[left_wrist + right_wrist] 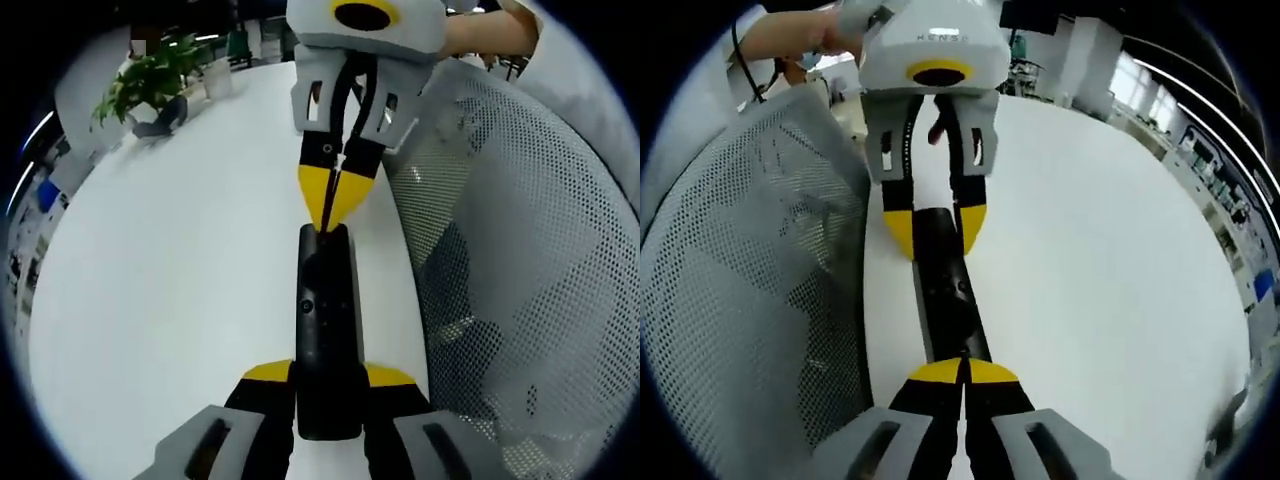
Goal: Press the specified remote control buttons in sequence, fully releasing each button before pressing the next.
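A black remote control [327, 330] is seen lying on a white table [170, 290], close to the table edge, beyond which a white mesh chair back [530, 260] stands. In the left gripper view, wide bare tabletop lies to the left, with a potted plant [150, 80] at the far end.

The remote's long axis runs straight between the two grippers. Its near end is clamped between the yellow-tipped jaws of the left gripper [328, 378]. Its far end is met by the right gripper [335, 195], whose jaws are closed to a point touching the remote's top face.

In the right gripper view, the right gripper [962, 372] rests on the remote, and lettering on the left gripper's body [930, 40] is too small to be read.
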Demonstrator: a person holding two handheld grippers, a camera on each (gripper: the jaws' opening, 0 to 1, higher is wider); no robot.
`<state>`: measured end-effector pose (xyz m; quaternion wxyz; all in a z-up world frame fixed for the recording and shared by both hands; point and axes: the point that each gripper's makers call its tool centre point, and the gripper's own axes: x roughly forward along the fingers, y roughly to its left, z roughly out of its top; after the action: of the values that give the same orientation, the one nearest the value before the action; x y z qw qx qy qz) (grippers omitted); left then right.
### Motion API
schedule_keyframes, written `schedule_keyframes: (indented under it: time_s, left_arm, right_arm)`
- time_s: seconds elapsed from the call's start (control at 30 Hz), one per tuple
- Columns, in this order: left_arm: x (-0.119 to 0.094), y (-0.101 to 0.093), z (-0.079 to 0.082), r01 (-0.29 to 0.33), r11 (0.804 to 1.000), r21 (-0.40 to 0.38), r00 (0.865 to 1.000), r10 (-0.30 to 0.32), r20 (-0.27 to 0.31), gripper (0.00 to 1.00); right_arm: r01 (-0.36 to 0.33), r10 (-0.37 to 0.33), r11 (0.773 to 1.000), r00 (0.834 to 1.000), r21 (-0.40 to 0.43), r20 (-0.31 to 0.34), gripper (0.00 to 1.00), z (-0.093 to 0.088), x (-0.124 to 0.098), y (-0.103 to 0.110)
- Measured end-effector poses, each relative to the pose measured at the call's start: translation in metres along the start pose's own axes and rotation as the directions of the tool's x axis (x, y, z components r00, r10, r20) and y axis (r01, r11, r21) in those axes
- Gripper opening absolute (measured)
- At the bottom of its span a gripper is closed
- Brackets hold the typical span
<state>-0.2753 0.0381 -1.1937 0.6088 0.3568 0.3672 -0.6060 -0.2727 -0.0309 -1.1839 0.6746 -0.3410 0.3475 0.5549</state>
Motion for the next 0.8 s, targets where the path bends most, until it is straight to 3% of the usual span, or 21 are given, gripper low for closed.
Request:
schedule_keyframes:
  time_s: [0.47, 0.8]
  left_arm:
    - [-0.0004, -0.0003, -0.0001, -0.004, 1.0, 0.002, 1.0, 0.004, 0.021, 0.23]
    - [-0.0001, 0.0003, 0.0003, -0.002, 1.0, 0.004, 1.0, 0.002, 0.007, 0.23]
  right_arm:
    - [-0.016, 0.012, 0.997, 0.998, -0.071, -0.056, 0.0, 0.0013, 0.0049, -0.0016]
    - [-0.032, 0.032, 0.999, 0.999, -0.009, -0.002, 0.0, 0.005, 0.0028, -0.0019]
